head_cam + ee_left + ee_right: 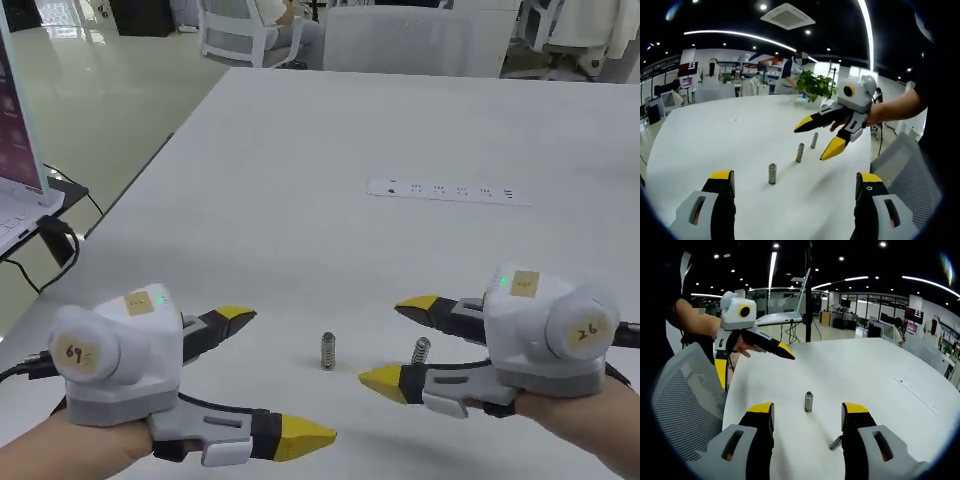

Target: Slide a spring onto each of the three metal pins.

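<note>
The left tongs (285, 375) and right tongs (388, 340) hover spread and empty by the counter's (300, 180) near edge. Between them stand a near spring (772, 173), a middle spring (800, 152) and a leaning far spring (814, 140). All three look threaded already, so little seems left, though what is inside the coils is too small to tell.

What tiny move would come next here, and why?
Probably close the right gripper gently on the tilted spring to straighten it. That spring leans inside the open gripper, while the other spring already stands upright on the table.
</note>
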